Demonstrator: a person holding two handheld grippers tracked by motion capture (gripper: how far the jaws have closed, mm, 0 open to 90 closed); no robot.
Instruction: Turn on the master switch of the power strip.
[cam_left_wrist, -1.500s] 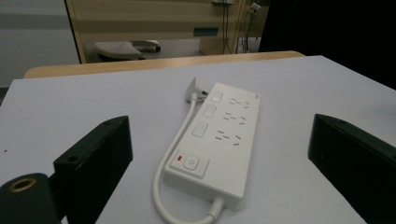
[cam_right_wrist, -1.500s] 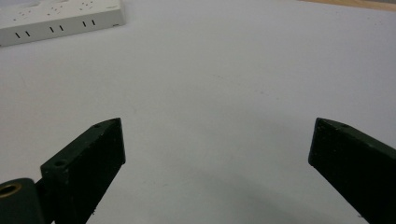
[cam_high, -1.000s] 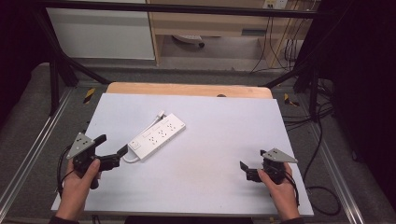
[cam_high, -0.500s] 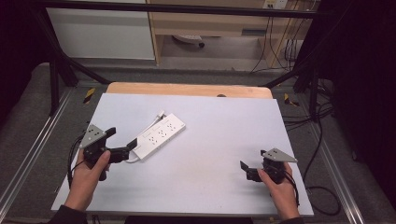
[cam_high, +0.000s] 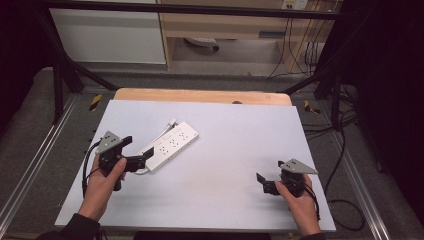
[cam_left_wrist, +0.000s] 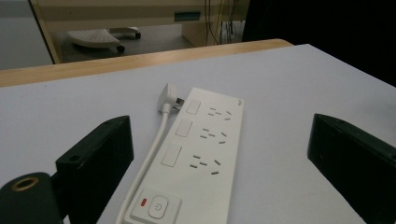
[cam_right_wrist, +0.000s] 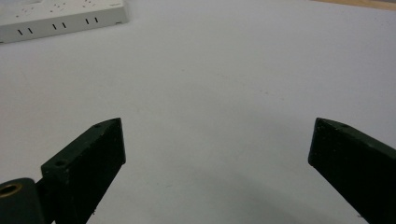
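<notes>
While I watched from above, both claws sat low near my edge.
Right gripper (cam_high: 266, 183): spread, empty, near right of the table (cam_high: 240, 135).
Left gripper (cam_high: 136, 152): spread, straddling the strip's near end.
Power strip (cam_high: 171, 145): left of centre, plug (cam_left_wrist: 167, 95) beside its far end.

Table (cam_high: 225, 200): smooth matt pale sheet surface; bare wood strip (cam_high: 200, 95) along far edge, light, satin finish. Power strip (cam_left_wrist: 205, 154): white plastic, smooth, slight sheen; cord (cam_left_wrist: 149, 158) white, smooth, rubbery-looking. Left gripper (cam_left_wrist: 219, 172): jaws black, matt, plastic-looking, with a brass-coloured metal insert. Right gripper (cam_right_wrist: 217, 172): same matt black finish. Floor rails (cam_high: 25, 170): dull grey metal.
</notes>
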